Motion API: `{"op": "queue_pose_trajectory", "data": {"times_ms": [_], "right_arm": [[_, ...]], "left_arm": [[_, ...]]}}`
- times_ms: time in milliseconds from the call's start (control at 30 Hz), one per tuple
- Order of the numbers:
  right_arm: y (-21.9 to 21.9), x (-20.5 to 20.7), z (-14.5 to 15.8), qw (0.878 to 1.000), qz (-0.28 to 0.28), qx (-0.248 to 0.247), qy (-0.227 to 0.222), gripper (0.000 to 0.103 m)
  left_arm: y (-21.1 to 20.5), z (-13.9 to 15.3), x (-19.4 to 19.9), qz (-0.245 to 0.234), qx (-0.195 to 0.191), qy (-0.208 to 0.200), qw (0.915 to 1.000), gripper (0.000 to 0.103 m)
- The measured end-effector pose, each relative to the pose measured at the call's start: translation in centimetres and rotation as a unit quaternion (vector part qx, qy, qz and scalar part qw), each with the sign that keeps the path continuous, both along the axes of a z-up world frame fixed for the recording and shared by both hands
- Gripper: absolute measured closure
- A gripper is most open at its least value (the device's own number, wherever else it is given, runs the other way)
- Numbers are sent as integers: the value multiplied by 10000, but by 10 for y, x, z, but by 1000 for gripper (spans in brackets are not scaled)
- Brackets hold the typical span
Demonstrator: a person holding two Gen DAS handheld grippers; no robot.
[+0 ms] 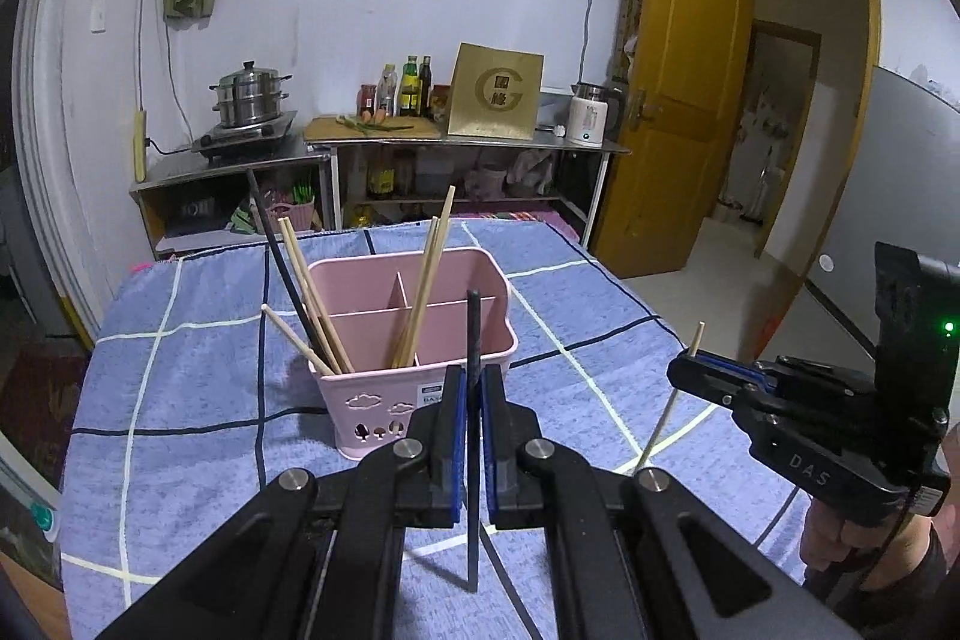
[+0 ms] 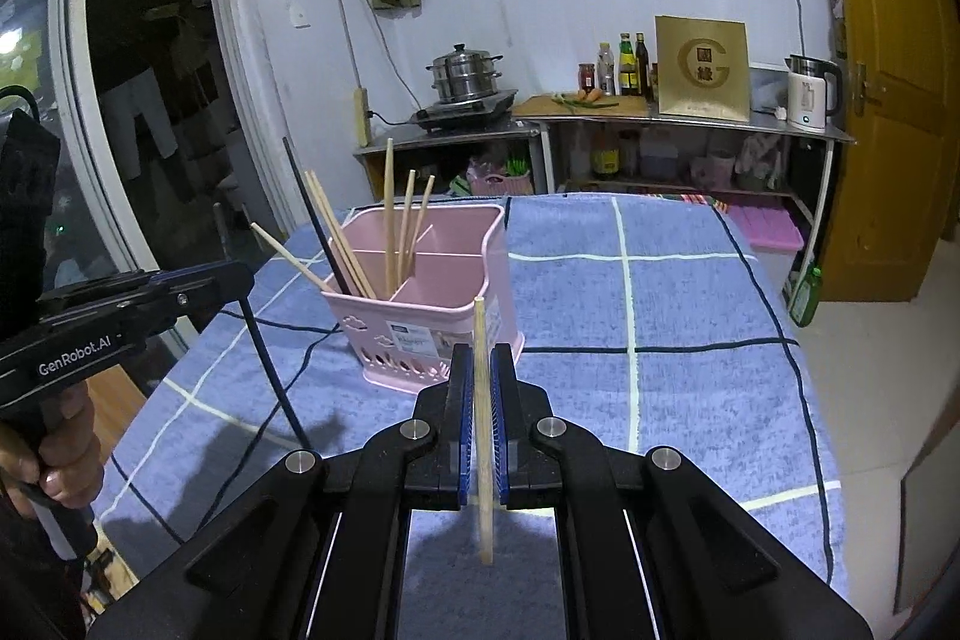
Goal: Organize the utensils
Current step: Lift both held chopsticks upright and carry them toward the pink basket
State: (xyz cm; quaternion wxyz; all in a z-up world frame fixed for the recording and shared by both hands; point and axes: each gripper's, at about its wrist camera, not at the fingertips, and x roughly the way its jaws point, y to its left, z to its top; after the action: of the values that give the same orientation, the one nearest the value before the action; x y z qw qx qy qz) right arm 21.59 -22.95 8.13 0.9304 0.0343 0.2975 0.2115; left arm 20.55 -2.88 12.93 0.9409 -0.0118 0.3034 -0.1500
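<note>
A pink divided utensil holder [image 1: 420, 340] stands on the blue checked cloth, also in the right wrist view [image 2: 420, 304]. It holds several wooden chopsticks [image 1: 420, 292] and one black chopstick [image 1: 282, 262]. My left gripper [image 1: 474, 388] is shut on a black chopstick [image 1: 474, 340], held upright just in front of the holder; it also shows in the right wrist view [image 2: 240, 280]. My right gripper [image 2: 480, 370] is shut on a wooden chopstick [image 2: 480, 400], held upright in front of the holder's right side. The right gripper also shows in the left wrist view [image 1: 690, 370].
The table's blue cloth [image 2: 690, 340] spreads to the right of the holder. Behind are steel counters with a steamer pot [image 1: 249, 97], bottles [image 1: 408, 88], a gold box [image 1: 498, 91] and a kettle [image 1: 588, 118]. An open yellow door [image 1: 690, 100] is at the right.
</note>
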Motion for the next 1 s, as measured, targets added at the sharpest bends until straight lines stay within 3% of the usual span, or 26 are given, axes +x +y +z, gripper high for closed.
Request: {"op": "queue_pose_trajectory", "data": {"times_ms": [667, 1000], "right_arm": [[3, -19, 12, 9997, 118, -16, -192, 97], [10, -16, 16, 9995, 210, 15, -240, 97]], "left_arm": [[19, 7, -23, 28, -51, -34, 10000, 99], [39, 21, -17, 161, -167, -36, 9997, 99]]}}
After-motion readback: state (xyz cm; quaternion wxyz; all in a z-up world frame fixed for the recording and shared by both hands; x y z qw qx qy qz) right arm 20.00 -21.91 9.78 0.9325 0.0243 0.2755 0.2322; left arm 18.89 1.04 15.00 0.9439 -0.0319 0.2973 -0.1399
